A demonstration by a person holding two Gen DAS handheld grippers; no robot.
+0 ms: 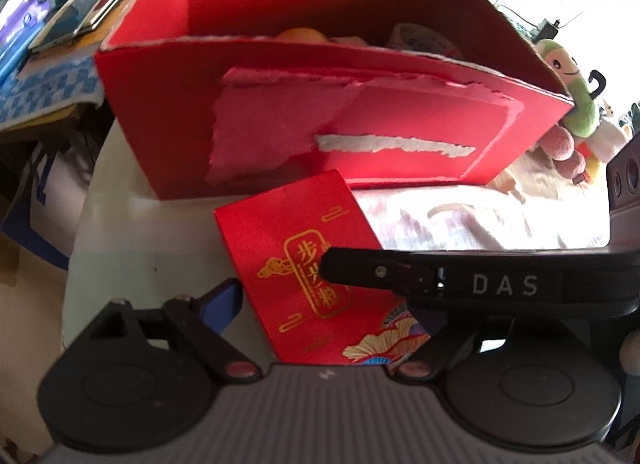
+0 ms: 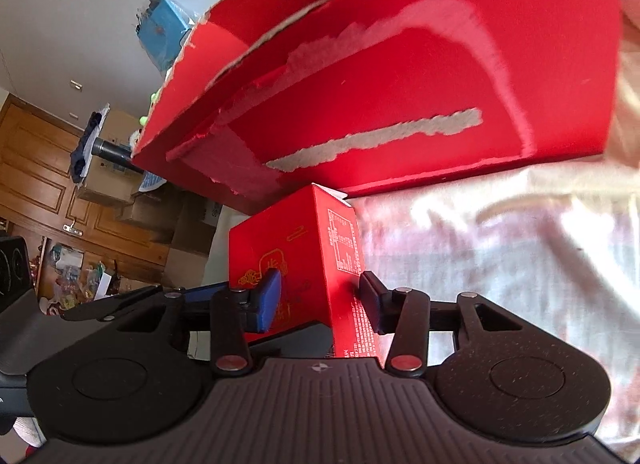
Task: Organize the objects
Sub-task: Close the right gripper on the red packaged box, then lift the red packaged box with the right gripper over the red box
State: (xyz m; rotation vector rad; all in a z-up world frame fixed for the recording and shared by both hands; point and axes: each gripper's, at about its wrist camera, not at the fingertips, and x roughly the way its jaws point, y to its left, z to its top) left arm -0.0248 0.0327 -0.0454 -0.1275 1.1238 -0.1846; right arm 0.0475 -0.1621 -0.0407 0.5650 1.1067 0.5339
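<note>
Sitting between the two blue pads of the right gripper [image 2: 318,300], the small red carton [image 2: 304,264] is clasped at its two sides, its gold-printed face turned up. Just beyond its far end stands the large open red box [image 2: 400,84], its front torn. The left gripper [image 1: 320,296] spreads wide around the same carton [image 1: 304,264], holding nothing, one blue finger [image 1: 222,304] beside it.

Red carton [image 1: 224,112], red gold-printed packet [image 1: 296,264], blue-checked cloth [image 1: 48,84]
</note>
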